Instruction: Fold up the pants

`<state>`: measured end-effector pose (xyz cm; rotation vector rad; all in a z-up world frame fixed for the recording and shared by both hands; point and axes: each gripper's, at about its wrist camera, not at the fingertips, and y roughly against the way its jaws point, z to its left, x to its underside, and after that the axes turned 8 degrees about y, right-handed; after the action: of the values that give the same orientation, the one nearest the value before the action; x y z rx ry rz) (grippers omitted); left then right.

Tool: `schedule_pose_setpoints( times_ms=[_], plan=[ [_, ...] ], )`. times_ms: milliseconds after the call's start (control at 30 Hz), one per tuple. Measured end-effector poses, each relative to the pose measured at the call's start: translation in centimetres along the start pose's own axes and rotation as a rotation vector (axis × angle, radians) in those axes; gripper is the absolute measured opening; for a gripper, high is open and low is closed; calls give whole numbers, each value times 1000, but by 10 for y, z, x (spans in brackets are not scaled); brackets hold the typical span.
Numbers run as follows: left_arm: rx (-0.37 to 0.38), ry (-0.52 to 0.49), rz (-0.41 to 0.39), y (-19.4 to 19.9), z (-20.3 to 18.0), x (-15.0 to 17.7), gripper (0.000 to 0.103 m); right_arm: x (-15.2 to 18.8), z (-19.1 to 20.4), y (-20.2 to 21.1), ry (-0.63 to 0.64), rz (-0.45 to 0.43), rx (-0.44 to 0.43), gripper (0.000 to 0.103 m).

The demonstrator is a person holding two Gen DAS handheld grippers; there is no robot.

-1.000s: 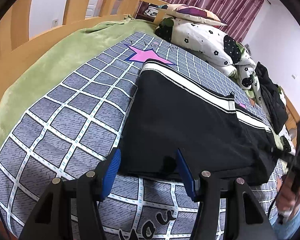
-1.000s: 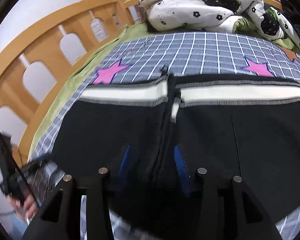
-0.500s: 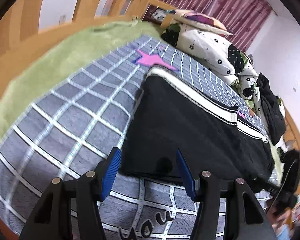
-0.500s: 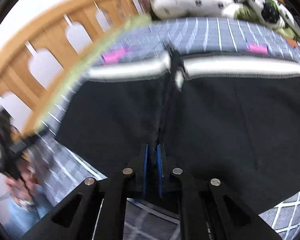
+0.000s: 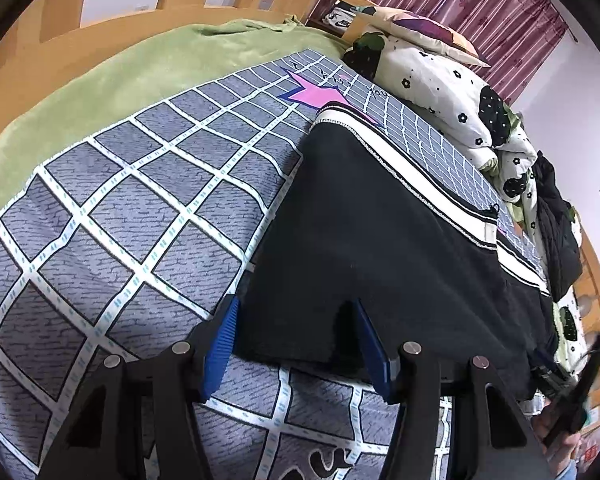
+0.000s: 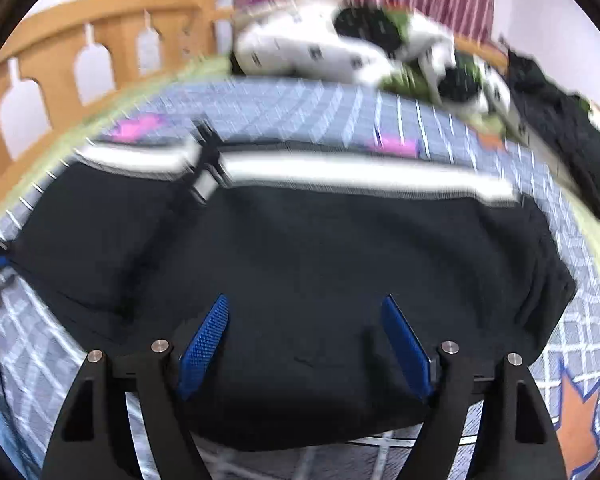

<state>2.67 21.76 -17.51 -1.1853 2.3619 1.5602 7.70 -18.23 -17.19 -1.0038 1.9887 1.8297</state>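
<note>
Black pants [image 5: 380,248] with a white stripe along the far edge lie flat, folded, on the grey checked bed sheet [image 5: 140,200]. My left gripper [image 5: 296,328] is open, its blue pads either side of the near left corner of the pants. In the blurred right wrist view the pants [image 6: 320,248] fill the middle. My right gripper [image 6: 306,336] is open and empty just above the near edge of the pants. The right gripper also shows at the right edge of the left wrist view [image 5: 576,396].
A black-and-white flowered duvet [image 5: 440,80] and a pillow [image 5: 412,28] are piled at the head of the bed. A black garment [image 5: 556,232] lies at the far right. A wooden bed rail [image 6: 80,64] and a green blanket [image 5: 120,64] run along the left side.
My right gripper was shut on the pants' near edge half a second ago; it has opened, let go and swung right. My left gripper stays open at the left corner.
</note>
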Motion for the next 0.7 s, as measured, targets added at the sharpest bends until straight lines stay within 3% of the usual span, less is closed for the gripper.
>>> schedule_pose_setpoints(
  times_ms=[67,133,200,300,533,600,700],
  plan=[
    [-12,-9,-14,0,-2,2,55,11,-6,-18,-40,36,15,81],
    [-16,-11,-29,0,-3,4,55,19,-14,-16,-99,-22,4,87],
    [-15,-16,-35,0,-3,3,56,18,-21,-16,-128,-21,-11,92],
    [-12,-17,-43,-1,-3,3,57,21,-26,-19,-142,-35,-39,94],
    [16,16,-34,-2,0,-1,58,20,-18,-19,-142,-33,-16,94],
    [9,26,-34,-3,-1,-3,53,19,-18,-22,-148,-22,-3,94],
    [-8,52,-45,-3,-2,-6,36,20,-16,-21,-145,-17,9,94]
  ],
)
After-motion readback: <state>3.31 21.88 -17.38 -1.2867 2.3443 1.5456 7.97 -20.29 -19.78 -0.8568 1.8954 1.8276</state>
